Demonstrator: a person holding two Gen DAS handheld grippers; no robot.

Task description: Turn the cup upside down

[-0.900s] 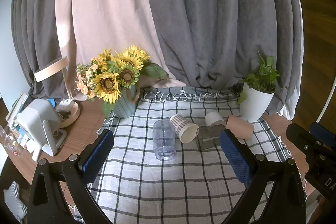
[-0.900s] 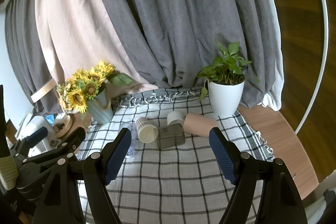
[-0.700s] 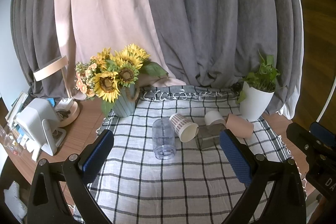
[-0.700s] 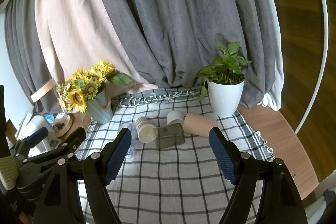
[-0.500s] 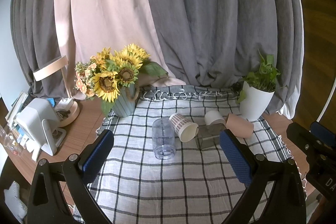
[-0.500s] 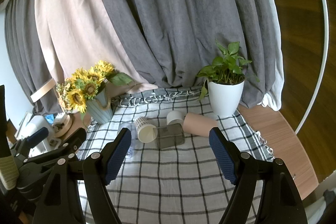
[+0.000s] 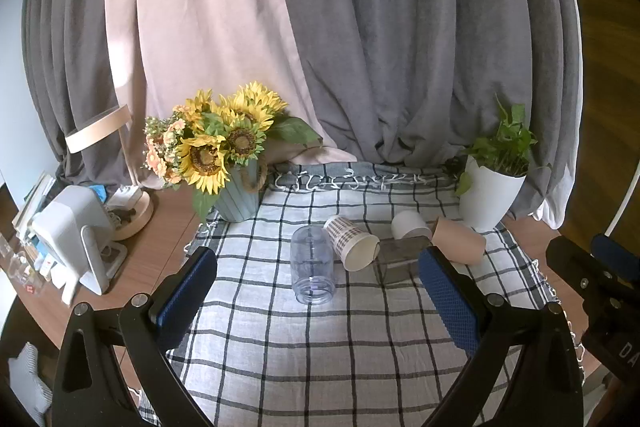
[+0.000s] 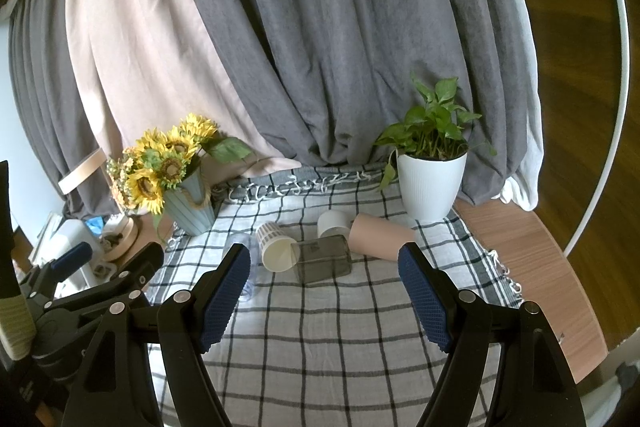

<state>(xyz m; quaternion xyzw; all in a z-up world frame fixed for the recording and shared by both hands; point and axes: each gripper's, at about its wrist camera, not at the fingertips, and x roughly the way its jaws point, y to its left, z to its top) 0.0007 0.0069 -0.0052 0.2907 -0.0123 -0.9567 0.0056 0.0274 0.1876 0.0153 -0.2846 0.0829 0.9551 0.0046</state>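
On checked tablecloth (image 7: pixel 320 347): clear plastic cup (image 7: pixel 311 269), plaid paper cup (image 7: pixel 352 243), pink cup (image 8: pixel 380 237), all lying sideways; none flipped. Left gripper (image 7: pixel 318 301), right gripper (image 8: pixel 326 295): jaws wide apart, empty.

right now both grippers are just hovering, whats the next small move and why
Probably ease the left gripper forward and down toward the clear cup. That cup lies on its side on the cloth, mouth toward the camera, right between the open fingers. Both grippers are empty and no cup is flipped yet.
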